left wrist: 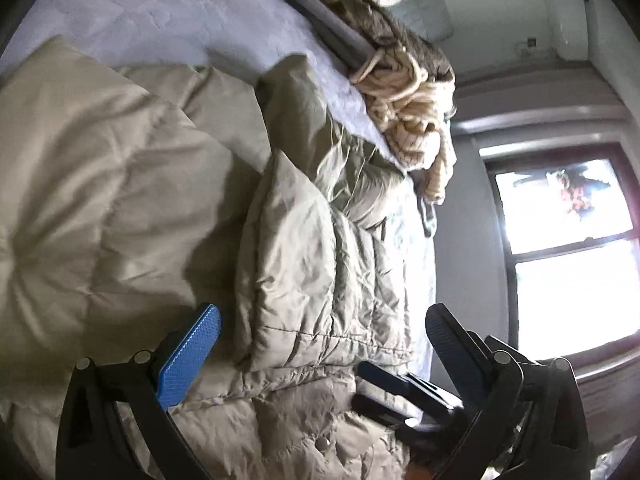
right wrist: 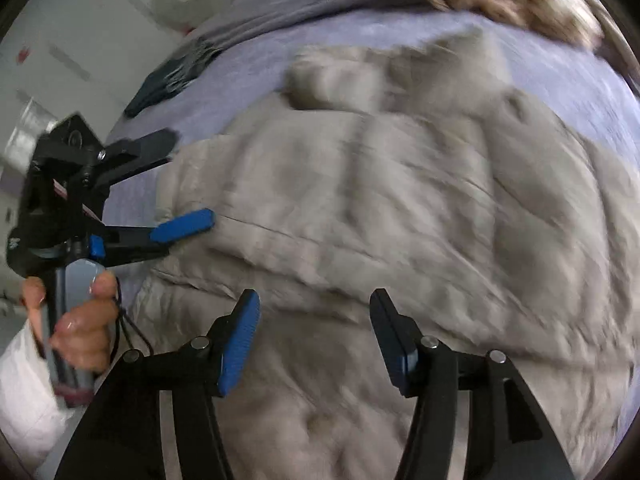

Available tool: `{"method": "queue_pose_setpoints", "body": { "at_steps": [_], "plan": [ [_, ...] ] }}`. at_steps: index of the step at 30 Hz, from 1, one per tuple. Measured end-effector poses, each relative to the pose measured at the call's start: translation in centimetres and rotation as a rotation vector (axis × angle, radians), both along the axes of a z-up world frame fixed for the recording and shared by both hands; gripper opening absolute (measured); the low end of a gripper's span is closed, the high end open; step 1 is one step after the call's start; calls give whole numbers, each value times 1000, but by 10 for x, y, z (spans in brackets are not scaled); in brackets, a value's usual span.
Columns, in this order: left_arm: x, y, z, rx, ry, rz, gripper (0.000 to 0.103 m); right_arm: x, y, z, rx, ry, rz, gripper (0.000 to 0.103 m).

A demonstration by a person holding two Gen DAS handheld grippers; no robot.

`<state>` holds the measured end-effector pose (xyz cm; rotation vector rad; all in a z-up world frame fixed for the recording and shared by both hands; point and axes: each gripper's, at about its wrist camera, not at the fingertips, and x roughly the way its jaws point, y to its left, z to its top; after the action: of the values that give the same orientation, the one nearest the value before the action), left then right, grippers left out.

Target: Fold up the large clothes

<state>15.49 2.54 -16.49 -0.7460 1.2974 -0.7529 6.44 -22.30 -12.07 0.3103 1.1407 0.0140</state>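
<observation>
Both claws — left (left wrist: pixel 320 344), right (right wrist: pixel 316 340) — gape wide just over the puffy jacket (right wrist: pixel 360 208).

The bed (left wrist: pixel 168 20), spread with a pale lilac textured cover, carries a beige quilted puffer jacket (left wrist: pixel 304 264) lying rumpled across most of it. Beyond the jacket, at the bed's far edge, sits a heap of chunky cream-and-tan knit (left wrist: pixel 408 92). A dark garment (right wrist: pixel 168 80) lies left of the jacket.
</observation>
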Motion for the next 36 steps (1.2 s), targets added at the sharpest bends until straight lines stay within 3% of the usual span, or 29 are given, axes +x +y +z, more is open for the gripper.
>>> {"method": "queue_pose_setpoints", "body": {
  "at_steps": [2, 4, 5, 6, 7, 8, 10, 11, 12, 13, 15, 17, 19, 21, 23, 26, 28, 30, 31, 34, 36],
  "plan": [
    [3, -11, -5, 45, 7, -11, 102, -16, -30, 3, 43, 20, -94, 61],
    [6, -21, -9, 80, 12, -24, 85, -44, -80, 2, 140, 26, -250, 61],
    [7, -25, -11, 89, 20, -35, 64, -56, -97, 1, 182, 21, -308, 61],
    [9, -33, -14, 111, 37, -53, 36, -71, -123, -2, 255, 7, -405, 61],
    [9, -36, -15, 131, 38, -67, 19, -81, -141, -3, 309, -10, -473, 61],
    [7, -38, -15, 151, 30, -81, 10, -93, -159, -4, 369, -40, -549, 61],
    [0, -43, 1, 195, -48, -74, 10, -111, -190, -7, 444, -96, -691, 59],
    [-3, -44, 7, 197, -73, -72, 10, -117, -204, -8, 466, -116, -744, 50],
    [-8, -43, 16, 202, -106, -72, 10, -119, -213, -6, 462, -119, -770, 13],
    [-15, -41, 25, 214, -143, -77, 10, -118, -219, -3, 453, -123, -768, 5],
    [-27, -38, 30, 255, -177, -91, 10, -113, -225, 14, 394, -159, -711, 5],
    [-37, -39, 20, 343, -182, -116, 10, -101, -219, 23, 314, -161, -631, 4],
    [-41, -41, 5, 418, -177, -124, 10, -87, -208, 18, 230, -111, -562, 4],
    [-42, -39, -10, 481, -172, -122, 12, -86, -211, 1, 215, -48, -553, 5],
    [-41, -32, -14, 496, -161, -100, 15, -93, -210, -16, 236, -23, -562, 5],
    [-40, -20, -3, 566, -179, -46, 32, -100, -207, -18, 266, -30, -579, 9],
    [-40, -10, 8, 646, -214, -12, 45, -108, -201, -11, 265, 3, -558, 23],
    [-41, 3, 20, 695, -248, 18, 48, -124, -194, 4, 219, 1, -514, 37],
    [-42, 10, 23, 690, -257, 23, 48, -131, -193, 15, 196, -18, -490, 47],
    [-43, 9, 42, 643, -296, 24, 48, -143, -191, 44, 118, -122, -461, 55],
    [-44, 1, 50, 601, -317, 6, 48, -135, -211, 50, 129, -159, -497, 60]
  ]
}}
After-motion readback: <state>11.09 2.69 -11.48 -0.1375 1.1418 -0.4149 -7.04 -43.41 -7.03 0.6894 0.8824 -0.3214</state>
